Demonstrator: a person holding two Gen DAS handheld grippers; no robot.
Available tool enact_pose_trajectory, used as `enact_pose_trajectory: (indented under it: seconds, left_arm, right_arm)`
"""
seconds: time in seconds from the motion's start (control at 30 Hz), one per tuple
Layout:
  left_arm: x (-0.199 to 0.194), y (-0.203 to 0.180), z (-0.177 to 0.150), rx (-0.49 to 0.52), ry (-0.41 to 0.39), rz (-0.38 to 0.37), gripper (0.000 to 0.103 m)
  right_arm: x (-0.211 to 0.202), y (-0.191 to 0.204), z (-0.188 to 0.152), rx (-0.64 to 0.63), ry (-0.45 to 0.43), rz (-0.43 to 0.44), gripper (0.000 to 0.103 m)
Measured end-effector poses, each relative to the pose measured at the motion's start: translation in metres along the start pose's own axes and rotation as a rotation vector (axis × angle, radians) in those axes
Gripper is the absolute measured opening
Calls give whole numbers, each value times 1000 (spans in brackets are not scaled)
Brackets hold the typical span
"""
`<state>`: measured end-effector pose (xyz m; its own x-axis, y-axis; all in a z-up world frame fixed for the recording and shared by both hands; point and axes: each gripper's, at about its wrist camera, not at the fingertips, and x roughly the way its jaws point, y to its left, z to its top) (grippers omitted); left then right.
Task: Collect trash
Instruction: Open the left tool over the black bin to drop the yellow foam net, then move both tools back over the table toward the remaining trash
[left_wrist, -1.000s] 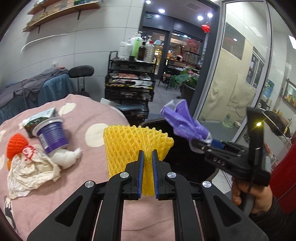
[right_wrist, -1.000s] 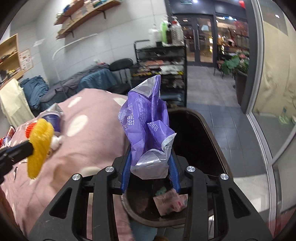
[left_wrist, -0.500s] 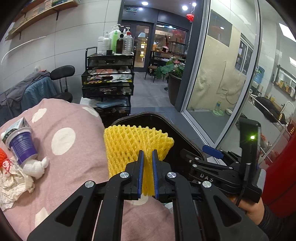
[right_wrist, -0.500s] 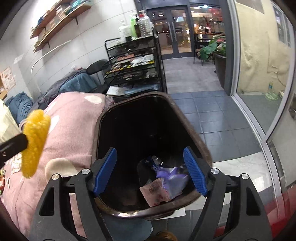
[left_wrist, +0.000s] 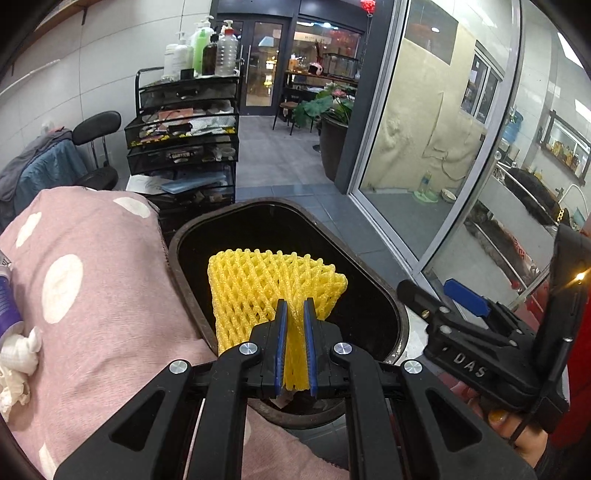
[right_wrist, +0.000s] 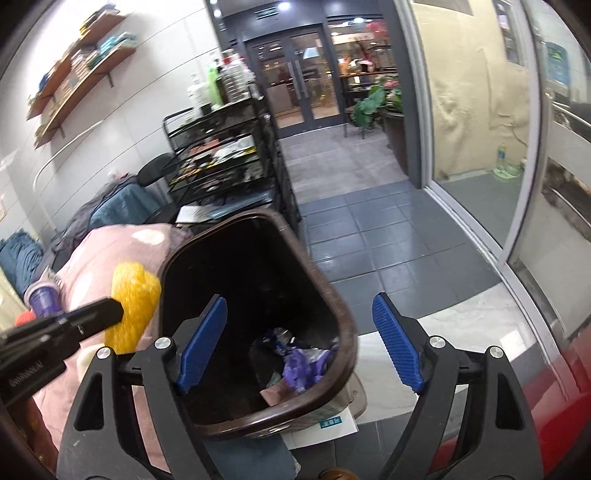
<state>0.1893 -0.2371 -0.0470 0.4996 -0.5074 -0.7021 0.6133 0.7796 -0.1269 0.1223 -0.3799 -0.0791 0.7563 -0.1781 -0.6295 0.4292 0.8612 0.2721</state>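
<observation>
1. Now, the left claw (left_wrist: 294, 343) is clenched on the yellow foam net (left_wrist: 269, 291), its blue pads pinching the net's lower edge so that the mesh bunches between them and fans out above.
2. The net hangs over the open mouth of the dark trash bin (left_wrist: 192, 291), near the rim that lies against the pink dotted cover (left_wrist: 103, 295).
3. The right claw (right_wrist: 301, 343) is released; its jaws have just been opening and nothing is between them. It hovers above the bin's near rim, with the purple wrapper (right_wrist: 304, 363) lying at the bottom among other scraps.
4. Handling, as I judge it: the foam net looks very light, soft and springy. It squashes flat under the pads and should spring back once let go, so it cannot break, and a light pinch anywhere on its edge is hold enough.
5. Being so light, it may cling to the ribbed pads or drift sideways as it falls; letting go with the net well inside the rim seems the safer choice.
6. Outward on the cover, more trash waits at the left edge of the left wrist view: a purple cup (left_wrist: 5, 306), only partly in sight, and crumpled white paper (left_wrist: 16, 363) beside it.
7. Beyond the bin stand a black wire rack (left_wrist: 184, 140) with bottles on top, a tiled floor and glass doors.
</observation>
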Motion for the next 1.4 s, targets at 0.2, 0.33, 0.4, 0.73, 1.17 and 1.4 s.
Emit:
enact_pose_trajectory:
  seconds: [0.2, 0.33, 0.4, 0.73, 1.17, 1.4]
  left_arm:
    - [11, -1, 2, -7, 38, -7, 12]
    - [13, 2, 0, -21, 44, -13, 47]
    - [6, 4, -1, -34, 19, -14, 68]
    - [-33, 6, -5, -4, -85, 34, 96]
    - [-85, 22, -18, 4, -208, 117, 98]
    - [-106, 36, -34, -2, -248, 232, 98]
  right_arm:
    - [-1, -12, 3, 33, -4, -29, 83]
    - [-2, -15, 5, 30, -9, -40, 83]
    - [-3, -17, 5, 32, -10, -43, 85]
    - [-6, -10, 7, 31, -16, -21, 90]
    - [-14, 23, 9, -30, -32, 40, 92]
    - [-20, 55, 6, -107, -36, 115, 92]
